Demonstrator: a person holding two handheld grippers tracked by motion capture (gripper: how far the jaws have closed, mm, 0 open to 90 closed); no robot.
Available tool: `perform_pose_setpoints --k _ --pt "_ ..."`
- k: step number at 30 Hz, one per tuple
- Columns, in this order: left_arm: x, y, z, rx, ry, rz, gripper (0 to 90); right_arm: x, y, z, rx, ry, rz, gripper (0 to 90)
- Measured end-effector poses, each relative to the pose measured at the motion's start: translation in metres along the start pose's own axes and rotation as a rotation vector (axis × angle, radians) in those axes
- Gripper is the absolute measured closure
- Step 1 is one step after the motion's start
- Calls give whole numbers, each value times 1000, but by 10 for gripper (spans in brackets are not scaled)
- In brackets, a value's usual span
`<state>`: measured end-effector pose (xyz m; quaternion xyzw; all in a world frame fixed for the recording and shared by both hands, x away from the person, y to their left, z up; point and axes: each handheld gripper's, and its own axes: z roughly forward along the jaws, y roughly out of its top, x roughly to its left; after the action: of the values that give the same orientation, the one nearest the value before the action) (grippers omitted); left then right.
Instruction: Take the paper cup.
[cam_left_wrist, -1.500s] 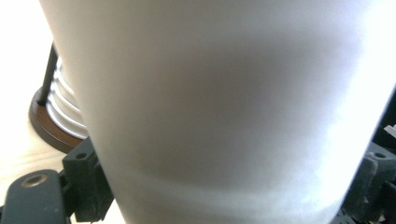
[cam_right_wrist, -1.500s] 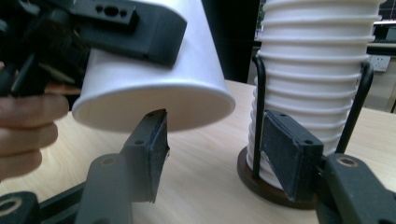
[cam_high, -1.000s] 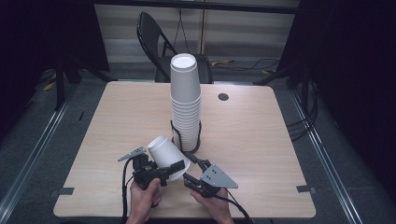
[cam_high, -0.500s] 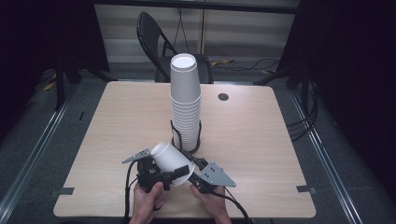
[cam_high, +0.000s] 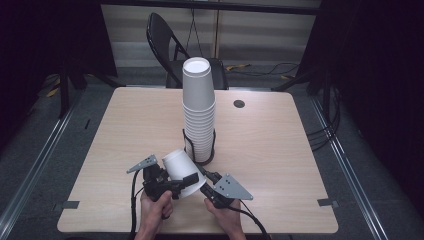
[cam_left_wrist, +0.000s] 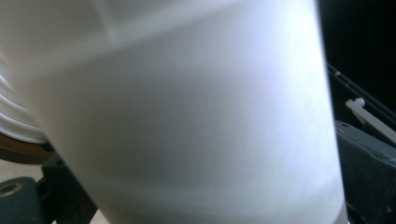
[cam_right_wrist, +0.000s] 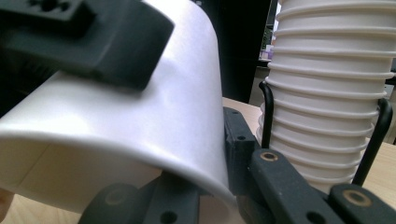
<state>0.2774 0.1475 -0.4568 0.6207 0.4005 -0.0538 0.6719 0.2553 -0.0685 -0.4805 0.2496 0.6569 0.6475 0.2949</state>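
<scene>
Between both grippers, left (cam_high: 172, 186) and right (cam_high: 206, 184) clamp the tilted white cup (cam_high: 181, 170).

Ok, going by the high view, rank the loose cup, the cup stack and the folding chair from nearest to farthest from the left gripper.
1. Loose cup, in the left gripper.
2. Cup stack, mid-table, just beyond.
3. Folding chair, behind the table's far edge.
</scene>
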Motion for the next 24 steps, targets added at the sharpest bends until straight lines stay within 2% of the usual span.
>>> perform_pose_setpoints --k 7,13,16,18,24 --pt "4 7 2 6 3 13 27 -1 0 -2 6 6 8 858" --pt "8 12 3 -10 11 32 35 -3 -1 -8 24 8 6 858" --pt "10 13 4 -17 16 56 22 -3 -1 -8 41 11 10 859" --pt "11 15 2 -31 43 65 29 -3 -2 -9 57 20 12 860" --pt "14 23 -4 -66 53 141 73 -4 -3 -10 91 20 16 861"
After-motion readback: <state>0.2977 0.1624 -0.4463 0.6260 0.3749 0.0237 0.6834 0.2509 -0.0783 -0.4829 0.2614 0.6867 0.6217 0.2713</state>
